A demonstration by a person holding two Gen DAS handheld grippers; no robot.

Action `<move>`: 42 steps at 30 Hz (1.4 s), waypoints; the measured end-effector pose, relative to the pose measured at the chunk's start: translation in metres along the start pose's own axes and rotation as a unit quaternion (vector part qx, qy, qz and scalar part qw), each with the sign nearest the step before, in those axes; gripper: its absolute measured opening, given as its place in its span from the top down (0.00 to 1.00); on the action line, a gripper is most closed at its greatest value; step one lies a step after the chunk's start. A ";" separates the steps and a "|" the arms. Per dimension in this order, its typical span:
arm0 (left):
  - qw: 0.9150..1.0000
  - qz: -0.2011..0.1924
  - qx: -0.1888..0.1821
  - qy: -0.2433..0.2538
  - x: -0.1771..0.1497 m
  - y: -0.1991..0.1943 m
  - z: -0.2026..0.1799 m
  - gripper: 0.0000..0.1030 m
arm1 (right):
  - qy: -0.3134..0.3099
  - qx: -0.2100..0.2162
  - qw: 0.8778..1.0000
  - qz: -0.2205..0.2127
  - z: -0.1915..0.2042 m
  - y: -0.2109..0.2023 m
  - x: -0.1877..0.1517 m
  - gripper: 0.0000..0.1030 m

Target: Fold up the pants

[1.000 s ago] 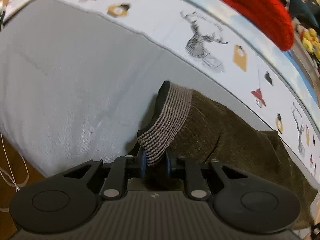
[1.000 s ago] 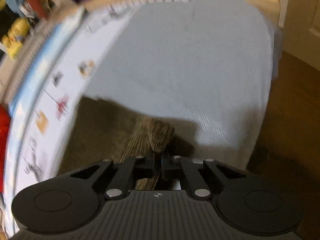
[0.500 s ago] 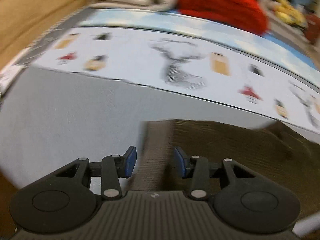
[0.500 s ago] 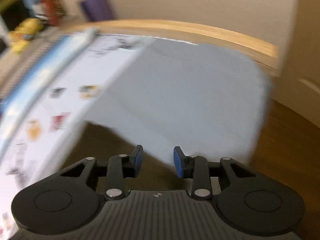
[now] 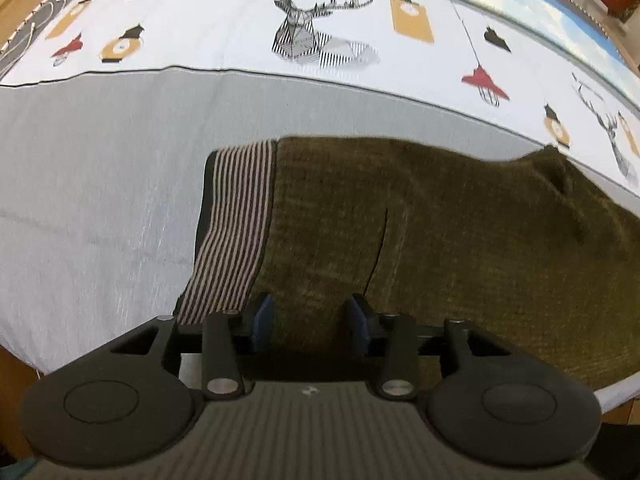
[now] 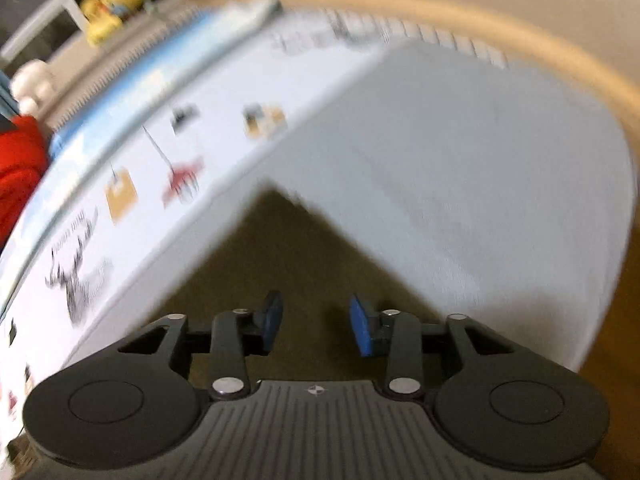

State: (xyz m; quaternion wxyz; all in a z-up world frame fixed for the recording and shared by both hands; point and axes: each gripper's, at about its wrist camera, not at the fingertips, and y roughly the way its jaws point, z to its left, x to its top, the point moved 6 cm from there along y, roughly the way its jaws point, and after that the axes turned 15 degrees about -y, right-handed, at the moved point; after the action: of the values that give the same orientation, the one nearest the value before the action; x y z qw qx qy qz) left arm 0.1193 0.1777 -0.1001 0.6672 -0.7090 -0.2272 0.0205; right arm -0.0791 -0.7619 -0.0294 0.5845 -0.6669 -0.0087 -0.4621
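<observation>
The olive-green pants (image 5: 440, 232) lie flat on the bed's grey sheet (image 5: 88, 200), with the striped waistband (image 5: 236, 224) at their left end. My left gripper (image 5: 310, 322) is open and empty, just above the pants near the waistband. In the blurred right wrist view a corner of the pants (image 6: 288, 264) points away from me. My right gripper (image 6: 316, 324) is open and empty above that corner.
A white cover printed with deer and lamps (image 5: 320, 28) runs along the far side of the bed. Red fabric (image 6: 16, 168) and yellow toys (image 6: 112, 4) lie beyond it. A wooden bed frame (image 6: 520, 48) curves round the end, with wood floor (image 6: 616, 352) at the right.
Both grippers were shut on the pants a second ago, the left on the waistband. Both have opened and let go, and the pants now lie flat on the sheet.
</observation>
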 end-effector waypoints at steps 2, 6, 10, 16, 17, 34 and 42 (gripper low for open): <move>1.000 0.005 0.004 0.002 0.002 0.003 -0.004 0.51 | -0.010 -0.013 0.999 -0.038 -0.003 0.006 0.017 0.49; 1.000 0.007 0.009 0.013 -0.005 0.001 -0.006 0.51 | -0.025 0.000 0.998 -0.066 -0.006 0.019 0.033 0.46; 1.000 0.011 0.009 0.005 -0.003 0.005 -0.004 0.51 | -0.066 0.013 0.995 -0.072 0.005 0.051 0.052 0.45; 1.000 0.003 0.020 0.010 0.006 0.004 -0.014 0.50 | -0.108 0.022 0.993 -0.044 0.014 0.067 0.054 0.92; 1.000 -0.007 0.019 0.010 0.009 0.002 -0.017 0.50 | -0.100 0.010 0.994 -0.049 0.010 0.067 0.057 0.92; 0.998 0.032 0.029 0.038 0.001 0.018 -0.027 0.56 | -0.112 -0.016 0.983 -0.146 0.097 0.002 0.087 0.62; 0.999 0.030 0.010 0.022 -0.003 0.011 -0.005 0.56 | -0.257 0.303 0.911 -0.113 0.325 -0.037 0.039 0.95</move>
State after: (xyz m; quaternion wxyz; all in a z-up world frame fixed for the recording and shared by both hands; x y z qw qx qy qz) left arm 0.1214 0.1724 -0.1108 0.6785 -0.7090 -0.1903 0.0272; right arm 0.1199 -0.5154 0.0592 0.6797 -0.5480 -0.3738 -0.3131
